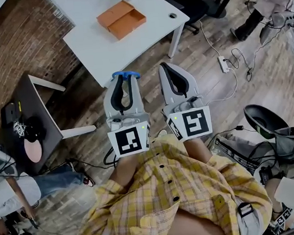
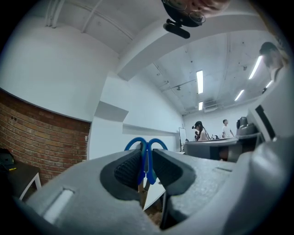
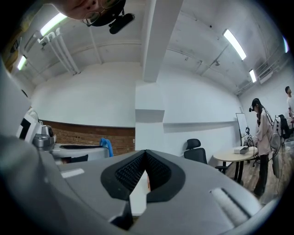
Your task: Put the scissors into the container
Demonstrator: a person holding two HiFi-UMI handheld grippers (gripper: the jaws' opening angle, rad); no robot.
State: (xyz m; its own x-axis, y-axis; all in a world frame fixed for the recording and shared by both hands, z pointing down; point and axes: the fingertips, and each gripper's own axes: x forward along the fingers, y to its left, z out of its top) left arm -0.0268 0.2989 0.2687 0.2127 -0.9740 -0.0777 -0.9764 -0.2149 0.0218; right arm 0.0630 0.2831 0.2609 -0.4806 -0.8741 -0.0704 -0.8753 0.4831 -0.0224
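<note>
Holds the left gripper [image 1: 125,79] and the right gripper [image 1: 167,67] side by side just in front of the chest, jaws pointing forward toward the white table [image 1: 88,40]. Pinches the scissors [image 1: 126,74] in the left jaws, which are closed tight on the blue handles, with both loops sticking out past the tips. Keeps the right jaws pressed together tip to tip, with nothing between them.

Counts out as two grippers, one pair of scissors, one orange container [image 1: 121,19], one white table. Places the container on the table top, well apart from the scissors and beyond them.

Shows the container's place on the table from the head view alone. Shows the ribbed pads biting the handles only from the left gripper view. Catches, from the right gripper view, just a sliver of blue handle off to the left of the shut pads.
</note>
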